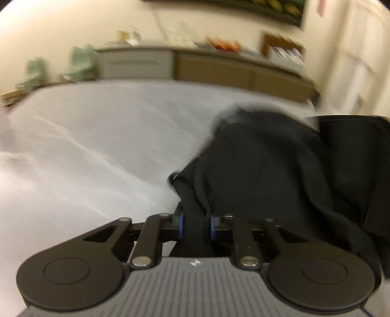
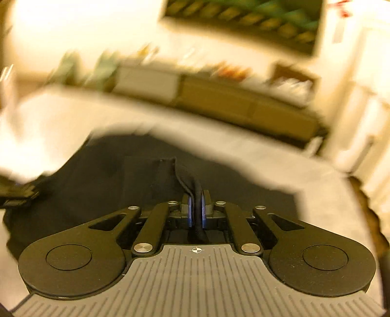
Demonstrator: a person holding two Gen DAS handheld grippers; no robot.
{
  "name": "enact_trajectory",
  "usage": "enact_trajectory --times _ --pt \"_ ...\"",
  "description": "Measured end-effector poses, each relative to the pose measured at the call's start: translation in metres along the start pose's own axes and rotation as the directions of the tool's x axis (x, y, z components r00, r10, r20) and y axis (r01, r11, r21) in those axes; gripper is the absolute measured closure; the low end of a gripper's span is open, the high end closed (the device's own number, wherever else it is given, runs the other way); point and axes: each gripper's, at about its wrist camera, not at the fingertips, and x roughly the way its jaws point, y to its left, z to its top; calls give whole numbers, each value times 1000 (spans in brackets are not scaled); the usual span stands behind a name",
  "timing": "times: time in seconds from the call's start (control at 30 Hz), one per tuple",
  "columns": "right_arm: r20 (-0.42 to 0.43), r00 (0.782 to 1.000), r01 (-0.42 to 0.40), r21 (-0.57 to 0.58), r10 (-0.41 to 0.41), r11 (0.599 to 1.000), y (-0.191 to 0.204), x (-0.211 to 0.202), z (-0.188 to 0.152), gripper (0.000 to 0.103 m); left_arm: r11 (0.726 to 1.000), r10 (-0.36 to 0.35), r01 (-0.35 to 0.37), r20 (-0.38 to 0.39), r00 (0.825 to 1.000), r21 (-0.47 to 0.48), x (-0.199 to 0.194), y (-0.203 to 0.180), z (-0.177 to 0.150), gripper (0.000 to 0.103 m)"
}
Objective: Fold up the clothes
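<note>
My left gripper (image 1: 196, 223) and right gripper (image 2: 197, 212) each pinch the black garment (image 1: 280, 165) above the bed (image 1: 97, 146).

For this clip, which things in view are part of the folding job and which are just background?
Part of the job:
- black garment
- left tool, shut on the garment
- right tool, shut on its edge
- grey table

Background:
- low cabinet
- green chairs
- framed picture

Ahead of me a cream wall (image 1: 73, 26) carries a dark framed picture (image 2: 243, 22) at upper right. Below it runs a low brown cabinet (image 1: 243, 75); pale green chairs (image 1: 80, 63) stand far left.
</note>
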Motion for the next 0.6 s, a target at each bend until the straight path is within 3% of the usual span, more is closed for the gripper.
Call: enact_trajectory --times 0.1,0.2,0.27,0.33,0.37,0.43,0.53,0.6 --pt "-19 996 92 111 -91 990 -52 -17 -16 97 991 75 -62 112 991 -120 -46 49 24 87" --pt "-76 983 182 209 -169 961 -100 -28 -40 97 965 174 -129 188 967 -227 -91 94 36 87" --pt "-118 969 242 270 -217 932 -131 -35 -55 97 950 248 -203 178 952 -237 -101 108 34 86" --pt "-163 951 302 327 -261 896 -163 -42 -71 95 959 225 -200 110 968 -203 -95 112 25 84" --pt "-186 941 332 353 -282 875 -179 -46 -79 89 964 210 -194 73 975 -184 -92 114 20 82" --pt "-214 939 330 348 -268 877 -173 -42 -98 68 972 196 -188 43 980 -141 -91 109 9 73" --pt "-189 957 272 314 -220 910 -139 -48 -116 45 977 191 -186 37 981 -108 -96 102 -3 47" --pt "-150 975 201 274 -165 941 -110 -53 -107 42 978 187 -182 42 982 -98 -99 96 -7 38"
